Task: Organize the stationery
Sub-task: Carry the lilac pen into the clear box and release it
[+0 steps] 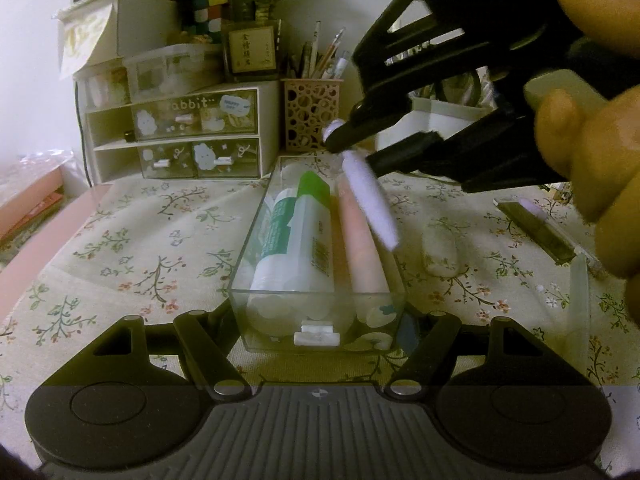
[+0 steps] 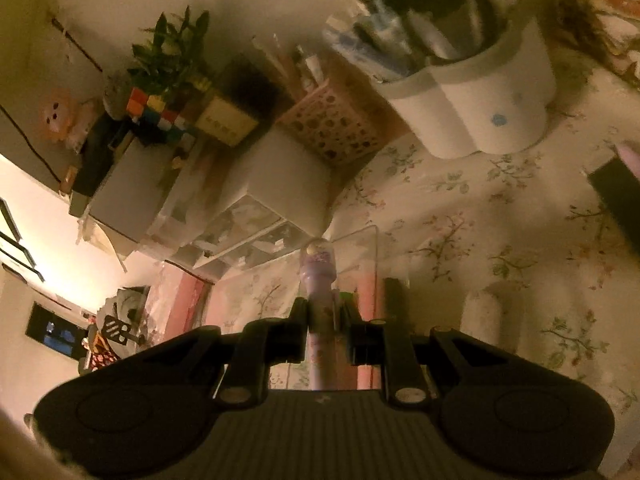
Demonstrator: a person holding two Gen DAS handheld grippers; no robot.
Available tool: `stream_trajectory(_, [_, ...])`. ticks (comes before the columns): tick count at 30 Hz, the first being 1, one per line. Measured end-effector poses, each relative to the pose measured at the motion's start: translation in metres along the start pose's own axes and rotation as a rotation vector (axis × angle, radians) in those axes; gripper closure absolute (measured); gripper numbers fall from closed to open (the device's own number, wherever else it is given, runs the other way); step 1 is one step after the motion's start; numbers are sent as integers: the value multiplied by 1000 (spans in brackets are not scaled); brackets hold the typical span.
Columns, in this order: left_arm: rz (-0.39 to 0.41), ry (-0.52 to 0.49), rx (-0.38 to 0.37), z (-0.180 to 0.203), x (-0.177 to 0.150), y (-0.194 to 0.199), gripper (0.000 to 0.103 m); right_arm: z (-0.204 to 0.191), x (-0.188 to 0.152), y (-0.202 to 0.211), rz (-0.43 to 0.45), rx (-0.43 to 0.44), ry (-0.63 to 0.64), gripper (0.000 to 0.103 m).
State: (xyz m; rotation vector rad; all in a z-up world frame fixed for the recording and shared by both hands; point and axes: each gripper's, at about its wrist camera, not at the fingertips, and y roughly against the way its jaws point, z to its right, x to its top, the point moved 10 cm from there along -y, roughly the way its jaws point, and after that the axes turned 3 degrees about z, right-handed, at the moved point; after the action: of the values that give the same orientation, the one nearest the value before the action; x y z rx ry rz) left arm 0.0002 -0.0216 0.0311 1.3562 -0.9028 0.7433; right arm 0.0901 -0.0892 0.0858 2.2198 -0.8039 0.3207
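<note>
While the left gripper (image 1: 320, 320) sits low on the flowery cloth (image 1: 120, 240), its two black arms spread wide on each side of the clear tray (image 1: 240, 276). Its fingertips are hidden by the tray's near end, so I cannot tell if they touch it. The tray is long and thin with see-through walls, and its long side runs away from the camera. Inside lie a white and green tube (image 1: 296, 232) and a pink pen (image 1: 362, 240), both side by side and pointing along the tray.

Above the tray's far end, the right gripper (image 1: 352, 148) pinches a purple pen (image 1: 370, 196). The fingers are closed tight on its upper part. The pen slants down, with its low end over the pink pen and its round cap (image 2: 318, 252) up past the fingers.

On the cloth to the right lie a pale cap (image 1: 440, 244) and a dark flat strip (image 1: 536, 228).

Farther back stand a small drawer box (image 1: 176, 136), a pink holder (image 1: 312, 112) with round holes full of pens, and a white cup (image 1: 448, 120).
</note>
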Motion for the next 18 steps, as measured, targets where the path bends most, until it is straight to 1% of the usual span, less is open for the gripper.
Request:
stream_trajectory(4, [0, 2, -1, 0, 0, 0, 30, 1, -5, -1, -11, -23, 17, 81])
stream_trajectory(7, [0, 1, -2, 0, 1, 0, 30, 1, -7, 4, -12, -24, 42, 81])
stream_trajectory(11, [0, 1, -2, 0, 1, 0, 31, 11, 0, 18, 13, -22, 20, 80])
stream_trajectory(13, [0, 1, -2, 0, 1, 0, 30, 22, 7, 32, 38, -33, 2, 80])
stream_trajectory(18, [0, 2, -3, 0, 1, 0, 31, 53, 32, 75, 146, -87, -24, 79])
